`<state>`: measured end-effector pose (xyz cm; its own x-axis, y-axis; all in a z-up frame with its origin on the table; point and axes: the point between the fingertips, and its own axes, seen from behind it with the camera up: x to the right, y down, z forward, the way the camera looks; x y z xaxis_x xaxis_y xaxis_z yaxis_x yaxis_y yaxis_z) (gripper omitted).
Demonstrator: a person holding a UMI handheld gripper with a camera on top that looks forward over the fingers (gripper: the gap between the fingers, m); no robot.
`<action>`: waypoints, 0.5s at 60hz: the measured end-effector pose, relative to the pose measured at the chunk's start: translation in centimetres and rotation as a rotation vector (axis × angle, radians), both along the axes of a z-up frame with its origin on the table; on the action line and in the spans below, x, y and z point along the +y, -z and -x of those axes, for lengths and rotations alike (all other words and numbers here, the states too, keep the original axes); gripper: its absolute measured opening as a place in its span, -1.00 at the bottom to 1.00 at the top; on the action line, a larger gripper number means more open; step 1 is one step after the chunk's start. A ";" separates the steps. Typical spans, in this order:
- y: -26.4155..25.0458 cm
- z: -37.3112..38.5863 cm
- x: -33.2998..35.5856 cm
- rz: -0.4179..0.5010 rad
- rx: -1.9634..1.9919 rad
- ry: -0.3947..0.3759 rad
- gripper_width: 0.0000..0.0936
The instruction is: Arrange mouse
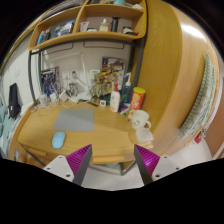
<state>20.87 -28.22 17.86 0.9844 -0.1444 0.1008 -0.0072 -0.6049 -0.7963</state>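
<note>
A small pale blue mouse [59, 139] lies on the wooden desk [45, 128], left of a grey mouse mat [84, 121]. My gripper [111, 160] hangs well back from the desk's front edge, above the floor. Its two fingers with magenta pads [80, 157] stand wide apart with nothing between them. The mouse is ahead of the left finger, some way beyond it.
Bottles, a yellow can [138, 97] and white cups [141, 119] crowd the desk's back and right. A wooden shelf unit [95, 30] hangs above. A tall wooden panel [165, 70] stands at the right, with a white radiator [205, 95] beyond it.
</note>
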 end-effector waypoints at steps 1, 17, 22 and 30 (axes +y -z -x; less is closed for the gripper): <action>0.8 0.6 0.1 0.006 0.003 -0.005 0.82; 11.3 13.6 2.7 0.057 0.066 -0.166 0.81; 12.9 17.9 4.5 0.054 0.110 -0.205 0.81; 14.8 22.8 8.0 0.050 0.147 -0.236 0.81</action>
